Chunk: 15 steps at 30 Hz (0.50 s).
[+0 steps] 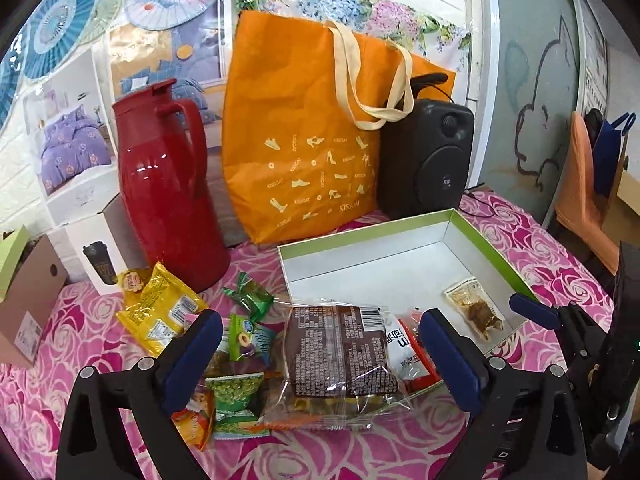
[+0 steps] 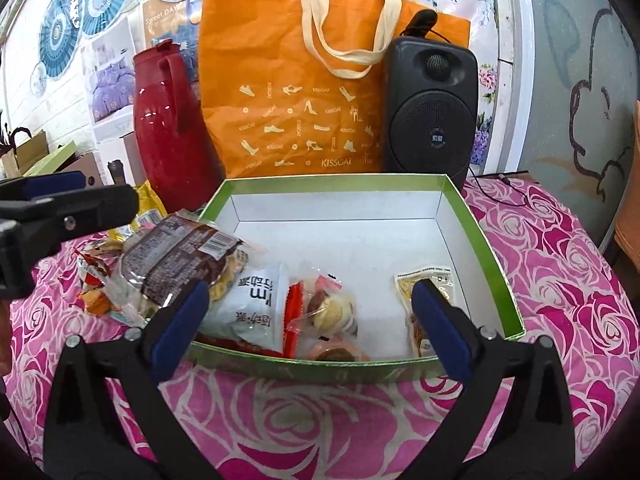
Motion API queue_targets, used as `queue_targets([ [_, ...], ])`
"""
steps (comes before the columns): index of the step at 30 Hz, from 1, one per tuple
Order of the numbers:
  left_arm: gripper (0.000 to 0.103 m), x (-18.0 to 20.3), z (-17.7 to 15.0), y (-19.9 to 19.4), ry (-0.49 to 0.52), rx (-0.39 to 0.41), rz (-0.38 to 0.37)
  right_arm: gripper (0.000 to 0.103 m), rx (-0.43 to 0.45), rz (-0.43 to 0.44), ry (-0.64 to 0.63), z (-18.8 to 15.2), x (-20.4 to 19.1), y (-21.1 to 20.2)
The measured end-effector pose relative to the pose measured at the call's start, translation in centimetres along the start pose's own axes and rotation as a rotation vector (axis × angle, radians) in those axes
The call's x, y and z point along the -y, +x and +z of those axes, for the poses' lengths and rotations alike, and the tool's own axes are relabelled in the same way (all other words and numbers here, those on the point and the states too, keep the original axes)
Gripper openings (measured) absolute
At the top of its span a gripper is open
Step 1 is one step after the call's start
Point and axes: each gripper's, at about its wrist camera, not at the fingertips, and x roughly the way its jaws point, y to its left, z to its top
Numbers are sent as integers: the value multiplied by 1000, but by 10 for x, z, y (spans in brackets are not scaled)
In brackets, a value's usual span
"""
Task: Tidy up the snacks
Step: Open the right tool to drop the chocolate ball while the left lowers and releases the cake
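Green-rimmed box (image 2: 492, 264) sits on the pink rose cloth (image 2: 580, 280), a few snacks inside. Left gripper (image 1: 320, 344) hangs spread wide over the brown packet (image 1: 340, 352) leaning on the box's edge; right gripper (image 2: 310, 312) gapes empty over the box.

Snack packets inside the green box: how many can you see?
5, maybe more hidden: white packet and red packet at the near left, clear bun packet, a round one against the near wall, brown packet on the right.
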Motion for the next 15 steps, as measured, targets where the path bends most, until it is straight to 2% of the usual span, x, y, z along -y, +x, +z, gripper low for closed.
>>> queue_targets([
  [11,101,-40,-18,-63,-74,124,53,102,30,55,-39,3,-38,-33],
  [15,101,-62,-36,-76,-140,107,31,102,40,83,-58,2,-56,-43],
])
